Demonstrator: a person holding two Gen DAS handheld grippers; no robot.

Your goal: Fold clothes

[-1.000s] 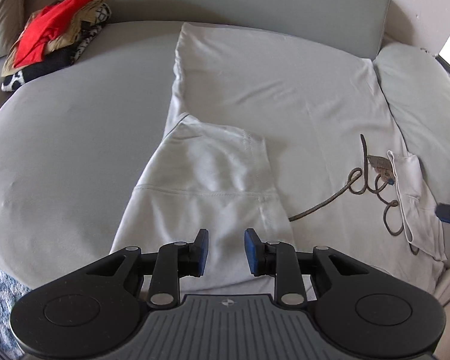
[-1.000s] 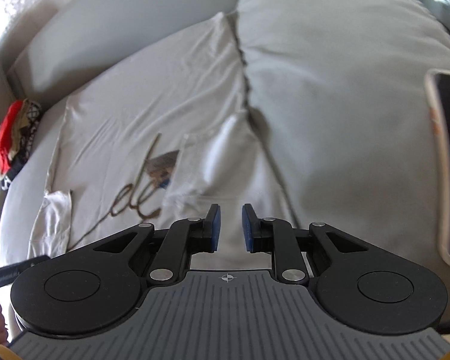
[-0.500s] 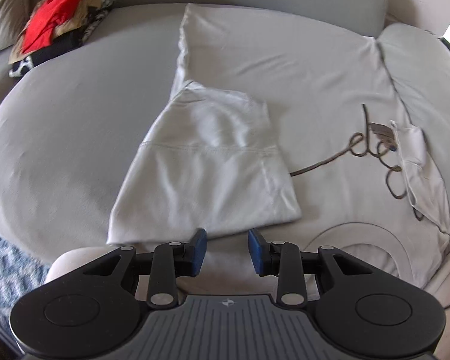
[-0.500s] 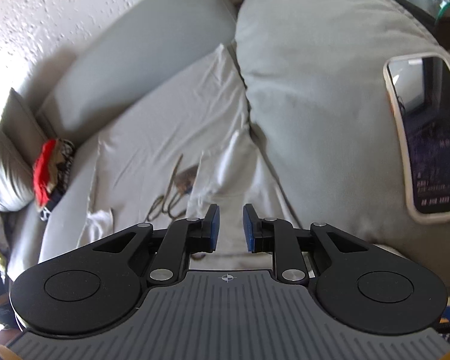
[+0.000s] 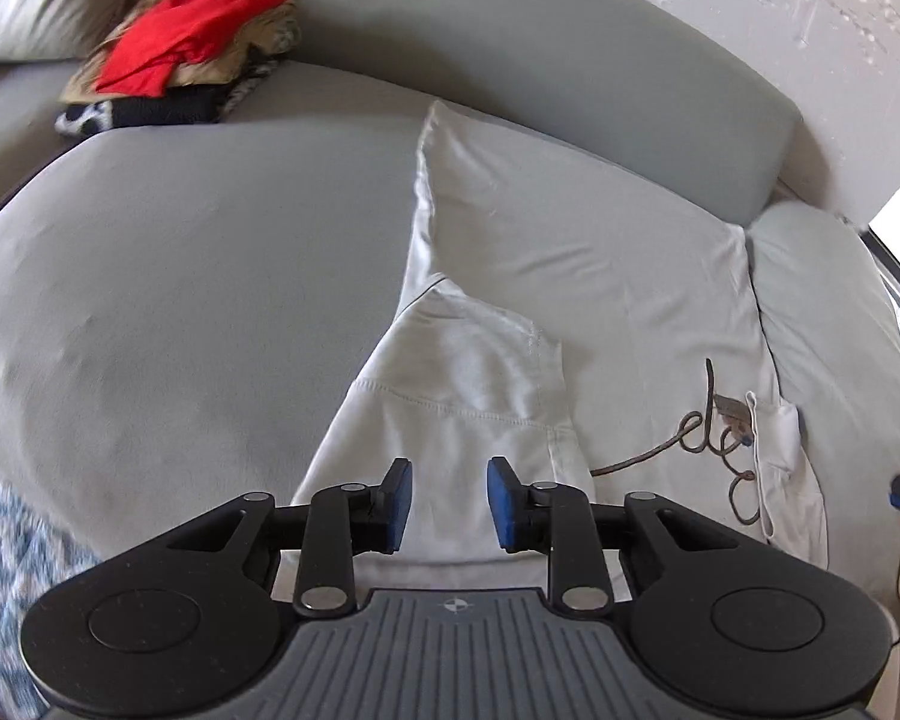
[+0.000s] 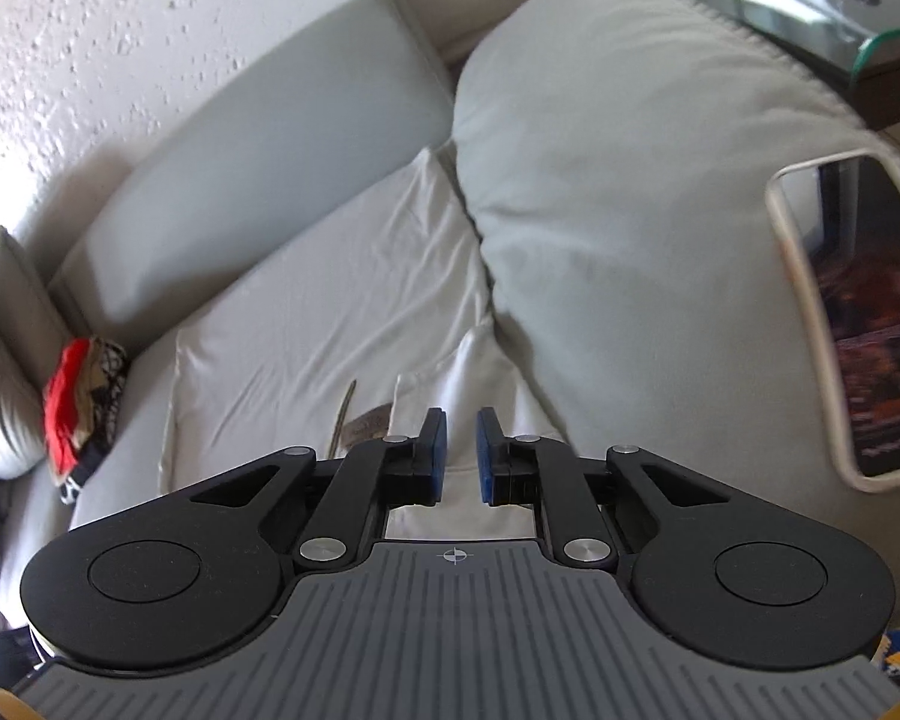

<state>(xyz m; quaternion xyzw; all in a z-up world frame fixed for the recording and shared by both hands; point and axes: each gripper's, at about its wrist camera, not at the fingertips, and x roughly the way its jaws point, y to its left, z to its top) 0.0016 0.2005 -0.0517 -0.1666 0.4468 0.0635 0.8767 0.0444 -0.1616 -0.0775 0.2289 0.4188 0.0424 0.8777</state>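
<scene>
The pale shirt (image 5: 570, 276) lies spread on the grey sofa (image 5: 180, 276) with both sleeves already turned in, so the step in hand looks like the lengthwise fold, which calls for each tool to pinch an end. The left tool (image 5: 448, 504) hovers over the folded left sleeve (image 5: 450, 396), gaping and empty. The right tool (image 6: 457, 456), slightly parted and empty, hangs above the right sleeve (image 6: 468, 378).

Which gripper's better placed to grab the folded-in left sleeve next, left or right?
Left. The left gripper hangs open right over the folded sleeve. The right gripper sits over the shirt's far side, by the armrest.
</scene>
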